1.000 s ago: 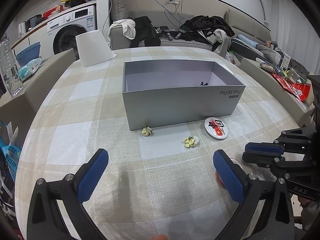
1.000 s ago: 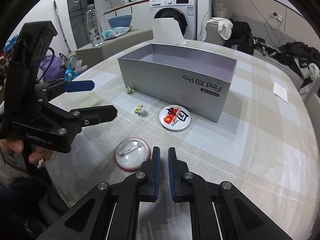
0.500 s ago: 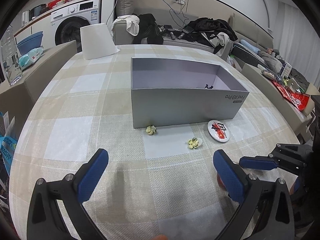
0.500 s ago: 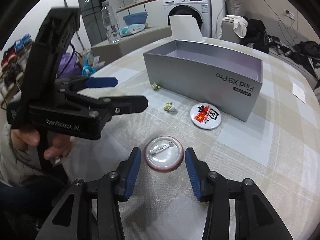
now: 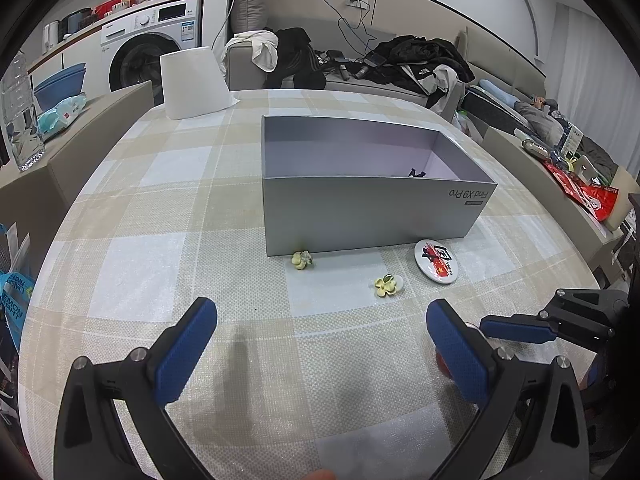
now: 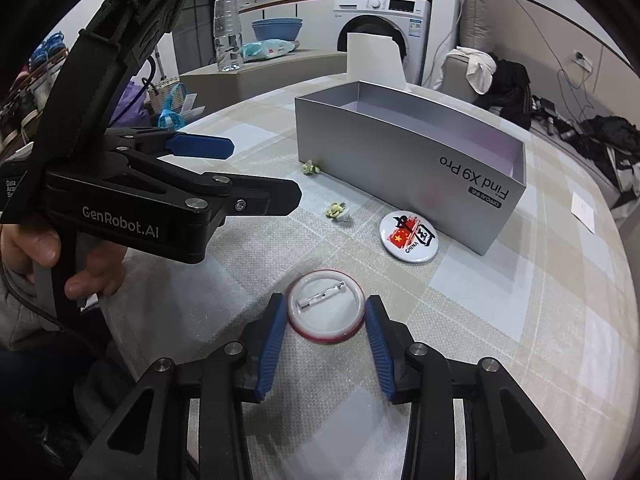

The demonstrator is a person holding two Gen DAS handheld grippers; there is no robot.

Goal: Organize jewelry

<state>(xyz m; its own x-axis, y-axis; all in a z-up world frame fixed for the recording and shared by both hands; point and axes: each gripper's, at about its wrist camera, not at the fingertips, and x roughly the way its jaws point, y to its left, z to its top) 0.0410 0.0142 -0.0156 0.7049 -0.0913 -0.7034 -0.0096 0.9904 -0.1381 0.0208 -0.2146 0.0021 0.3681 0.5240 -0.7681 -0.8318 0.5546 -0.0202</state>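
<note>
A grey open box (image 5: 372,196) marked "Find X9 Pro" stands mid-table, also in the right wrist view (image 6: 412,164); a small dark item (image 5: 416,173) lies inside. In front lie two yellow flower pieces (image 5: 301,259) (image 5: 385,286) and a white "CHINA" badge (image 5: 434,266), also (image 6: 409,237). A face-down pin badge (image 6: 325,306) with a red rim lies between the pads of my right gripper (image 6: 326,328), which is open around it. My left gripper (image 5: 320,344) is open and empty above bare cloth, left of the right gripper (image 5: 520,330).
The checked tablecloth (image 5: 160,208) covers a round table. A white paper bag (image 5: 192,80) stands at the far edge. A paper slip (image 6: 582,208) lies at the right. Chairs, a sofa with clothes and a washing machine surround the table.
My right gripper opened from shut and moved forward, so its pads now flank the face-down pin badge. My left gripper stayed open and drifted slightly.
</note>
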